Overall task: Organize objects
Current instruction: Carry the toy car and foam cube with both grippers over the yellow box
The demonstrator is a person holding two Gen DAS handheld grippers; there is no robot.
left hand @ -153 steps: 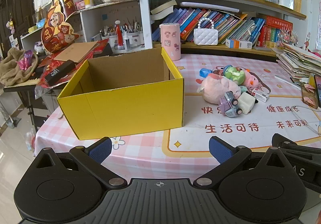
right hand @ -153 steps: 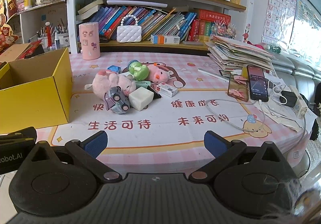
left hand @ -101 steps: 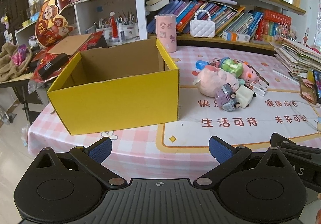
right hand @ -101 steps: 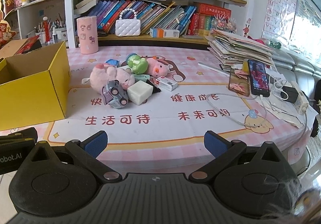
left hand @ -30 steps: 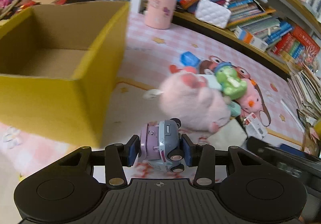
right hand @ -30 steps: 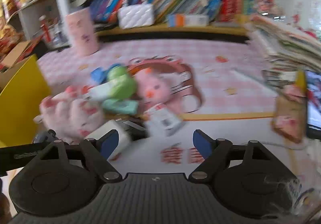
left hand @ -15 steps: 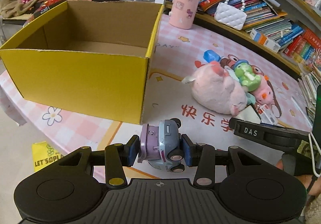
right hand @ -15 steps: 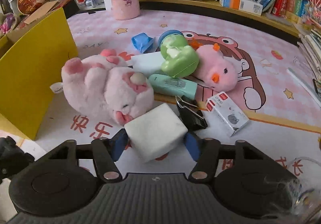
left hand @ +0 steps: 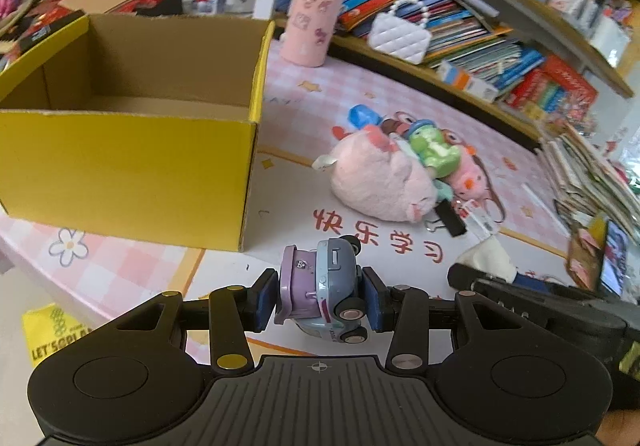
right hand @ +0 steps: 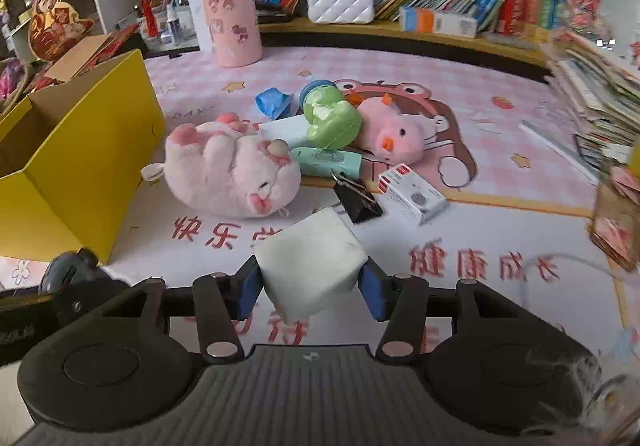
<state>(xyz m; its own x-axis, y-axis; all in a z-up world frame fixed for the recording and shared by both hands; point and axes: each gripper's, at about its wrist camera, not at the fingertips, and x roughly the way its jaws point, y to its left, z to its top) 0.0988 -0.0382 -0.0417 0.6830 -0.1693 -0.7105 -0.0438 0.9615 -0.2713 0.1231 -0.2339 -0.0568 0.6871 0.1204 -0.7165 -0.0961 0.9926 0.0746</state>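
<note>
On the pink table (right hand: 500, 134) beside the empty yellow box (left hand: 132, 166), the left gripper (left hand: 319, 296) clamps a toy car (left hand: 320, 290) and the right gripper (right hand: 311, 286), jaws just closing, pinches a white block (right hand: 310, 266), both lifted right of the box, likely for dropping in.

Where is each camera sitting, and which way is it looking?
Left wrist view: sits on the left gripper, looks forward and down over the table at the yellow box; its own fingers clamp the toy car, and the right gripper shows at the right edge.
Right wrist view: sits on the right gripper, looks forward and down at the toy pile; its jaws have just been closing and now squeeze the white block.
Both views share the yellow box and the pink plush pig.
</note>
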